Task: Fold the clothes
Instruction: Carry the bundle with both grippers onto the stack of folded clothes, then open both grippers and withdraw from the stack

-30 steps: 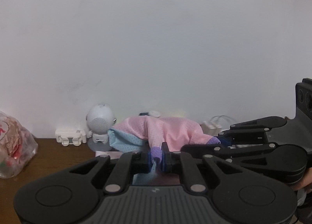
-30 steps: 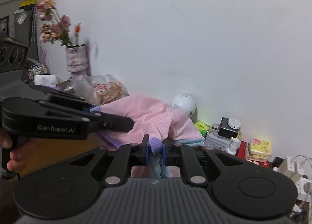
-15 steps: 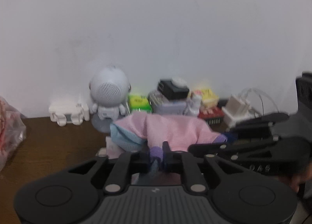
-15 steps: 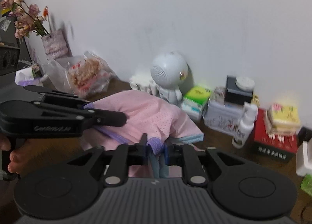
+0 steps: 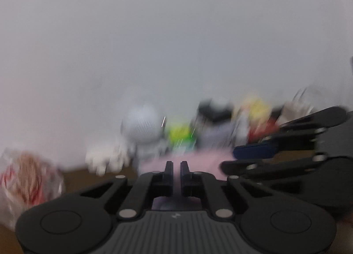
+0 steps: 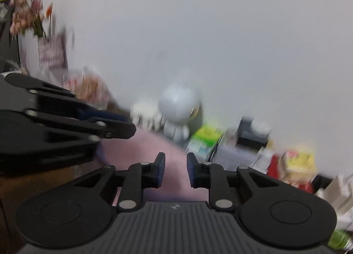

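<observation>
While both pictures are blurring with motion, the left tongs are standing with only a narrow slit between the fingers, and I cannot tell if they are gripping cloth; the right tongs are released, jaws clearly apart. The pink garment is lying on the brown table just ahead of both tongs and under the fingers. A clear bag with red and tan contents is sitting left of the left tongs. Only the right wrist view is showing a vase holding pink flowers, far left. A white round robot figure is standing beyond the garment.
</observation>
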A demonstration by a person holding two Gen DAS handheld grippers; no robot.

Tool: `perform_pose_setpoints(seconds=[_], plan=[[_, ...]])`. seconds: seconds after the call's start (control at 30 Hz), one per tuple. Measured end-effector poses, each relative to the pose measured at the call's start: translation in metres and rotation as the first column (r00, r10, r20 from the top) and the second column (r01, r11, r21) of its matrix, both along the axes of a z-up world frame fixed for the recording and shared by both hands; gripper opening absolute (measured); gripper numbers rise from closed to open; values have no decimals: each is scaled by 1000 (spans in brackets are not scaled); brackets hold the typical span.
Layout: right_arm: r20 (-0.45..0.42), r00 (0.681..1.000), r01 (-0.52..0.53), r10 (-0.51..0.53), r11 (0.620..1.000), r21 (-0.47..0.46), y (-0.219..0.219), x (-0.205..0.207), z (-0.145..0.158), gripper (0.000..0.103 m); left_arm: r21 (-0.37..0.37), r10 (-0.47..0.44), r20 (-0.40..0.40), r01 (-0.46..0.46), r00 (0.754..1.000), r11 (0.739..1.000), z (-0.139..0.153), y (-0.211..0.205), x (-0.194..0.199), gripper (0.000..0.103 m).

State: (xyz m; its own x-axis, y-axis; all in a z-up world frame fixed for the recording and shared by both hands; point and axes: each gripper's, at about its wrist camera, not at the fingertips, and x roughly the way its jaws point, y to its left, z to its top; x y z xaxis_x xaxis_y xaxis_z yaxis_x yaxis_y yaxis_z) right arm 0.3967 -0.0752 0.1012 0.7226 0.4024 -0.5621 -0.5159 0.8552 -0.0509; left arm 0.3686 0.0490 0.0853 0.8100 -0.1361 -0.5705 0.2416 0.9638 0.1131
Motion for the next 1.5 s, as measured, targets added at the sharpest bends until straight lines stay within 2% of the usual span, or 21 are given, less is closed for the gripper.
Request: perform_pose_setpoints(seconds=[0.03, 0.13, 0.23, 0.3, 0.43, 0.5, 0.63, 0.73, 0.83, 0.87, 0.97, 1.07, 1.2, 1.37, 1.5], plan=[[-19, 1000, -3, 3, 1000, 4, 2, -2, -9, 19, 4, 4, -9, -4, 1000, 1000, -10, 4, -1, 5], [-3, 1000, -11, 11, 1000, 6, 4, -14, -24, 19, 9, 33, -23, -33, 999, 999, -30, 16, -5, 5], [11, 1000, 3, -3, 1000, -11, 12, -19, -24, 19, 5, 66, -28, -66, 997, 998, -29, 18, -6, 6], [13, 1000, 17, -16, 1000, -17, 13, -22, -14, 20, -17, 84, -26, -84, 996, 996, -17, 19, -10, 7], [55, 998, 25, -26, 999, 25, -3, -47, 24, 32, -50, 110, 49, -108, 993, 993, 26, 26, -45, 26], [80, 996, 39, -41, 999, 29, -13, -67, 43, 32, -66, 134, 93, -128, 987, 990, 48, 28, -69, 29], [102, 991, 80, -82, 996, 24, -29, -111, 78, 34, -80, 188, 137, -179, 972, 981, 85, 25, -125, 51], [100, 987, 123, -125, 992, 20, -41, -149, 104, 44, -66, 249, 123, -242, 961, 968, 99, 18, -163, 57], [67, 987, 144, -147, 989, 45, -53, -187, 123, 52, -73, 266, 97, -259, 959, 963, 97, 10, -198, 78], [56, 987, 151, -154, 987, 55, -56, -201, 125, 55, -66, 266, 93, -260, 960, 963, 92, 6, -210, 80], [22, 984, 175, -176, 983, 58, -62, -234, 113, 64, -59, 274, 55, -271, 960, 961, 72, -1, -243, 80], [-22, 979, 203, -202, 978, 46, -65, -264, 86, 76, -110, 285, -31, -286, 958, 952, 40, 0, -272, 80], [-90, 966, 247, -243, 968, 38, -71, -303, 49, 78, -116, 295, -118, -309, 948, 944, -6, -5, -298, 80], [-91, 950, 302, -297, 952, 47, -70, -344, -3, 99, -135, 303, -142, -321, 942, 937, -46, -12, -313, 80], [-95, 933, 356, -348, 931, 84, -69, -348, -39, 101, -135, 314, -153, -335, 937, 932, -63, -10, -311, 80]])
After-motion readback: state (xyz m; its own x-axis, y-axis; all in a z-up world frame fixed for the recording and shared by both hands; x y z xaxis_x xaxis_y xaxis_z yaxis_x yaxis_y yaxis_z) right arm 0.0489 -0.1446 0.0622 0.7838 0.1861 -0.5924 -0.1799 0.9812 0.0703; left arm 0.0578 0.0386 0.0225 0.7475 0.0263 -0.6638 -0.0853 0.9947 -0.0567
